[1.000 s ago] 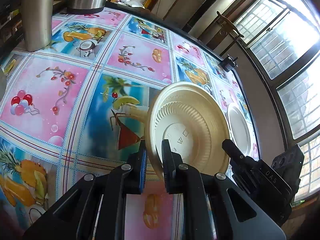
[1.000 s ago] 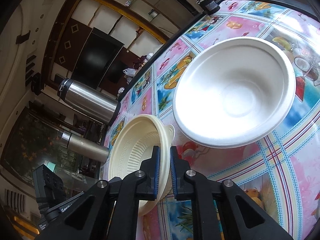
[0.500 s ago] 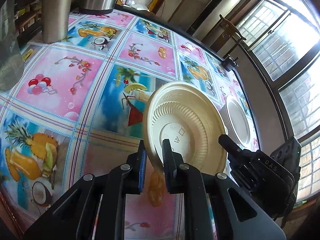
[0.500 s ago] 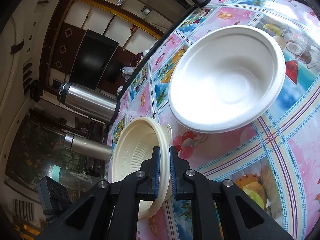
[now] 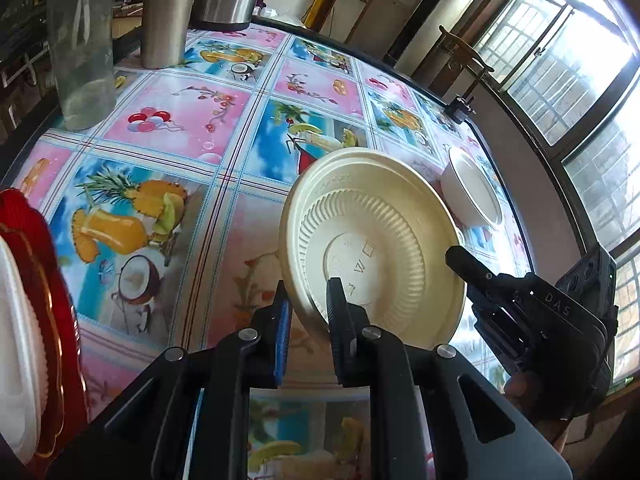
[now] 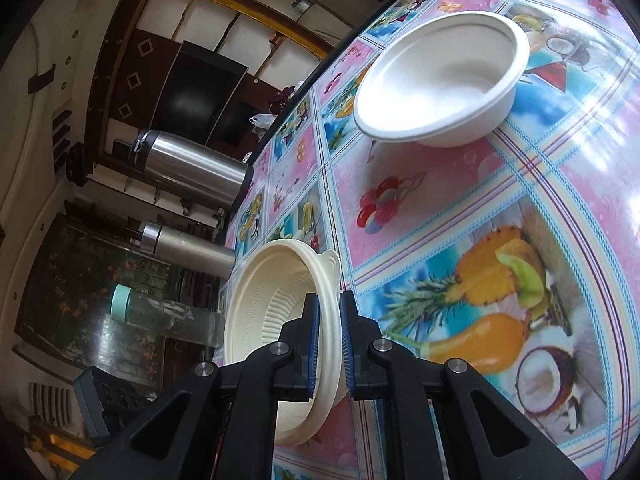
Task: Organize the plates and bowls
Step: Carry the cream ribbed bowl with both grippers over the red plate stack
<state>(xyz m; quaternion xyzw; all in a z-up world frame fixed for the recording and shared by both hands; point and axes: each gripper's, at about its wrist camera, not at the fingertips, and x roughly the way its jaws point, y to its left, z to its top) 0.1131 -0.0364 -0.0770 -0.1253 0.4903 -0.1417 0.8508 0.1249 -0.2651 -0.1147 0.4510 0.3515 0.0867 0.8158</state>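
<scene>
Presently both grippers hold one cream bowl point(image 5: 372, 240) clear of the table point(image 5: 224, 128), tilted on edge so that its ribbed underside faces the left wrist view and its hollow faces the right wrist view. The left gripper point(image 5: 306, 320) has the bowl's near rim between its jaws; these jaws are opening, and a sliver of gap shows by the blue pad, so the hold on that side is judged to be slackening. The right gripper point(image 6: 329, 322) pinches the opposite rim, its pads closed against the wall just below a small lug. Holding at two opposite points keeps so light and flexible a bowl from swinging or buckling. A white bowl point(image 6: 440, 84) stands upright on the patterned cloth, well apart from the carried one. At the left margin a white dish point(image 5: 18, 344) rests on a red plate point(image 5: 52, 300), which is judged the collecting point. Two steel flasks point(image 6: 192, 168) and a clear bottle point(image 5: 82, 44) stand at the far edge, out of the working path. Sorting appears part-done, the white bowl not yet gathered.
</scene>
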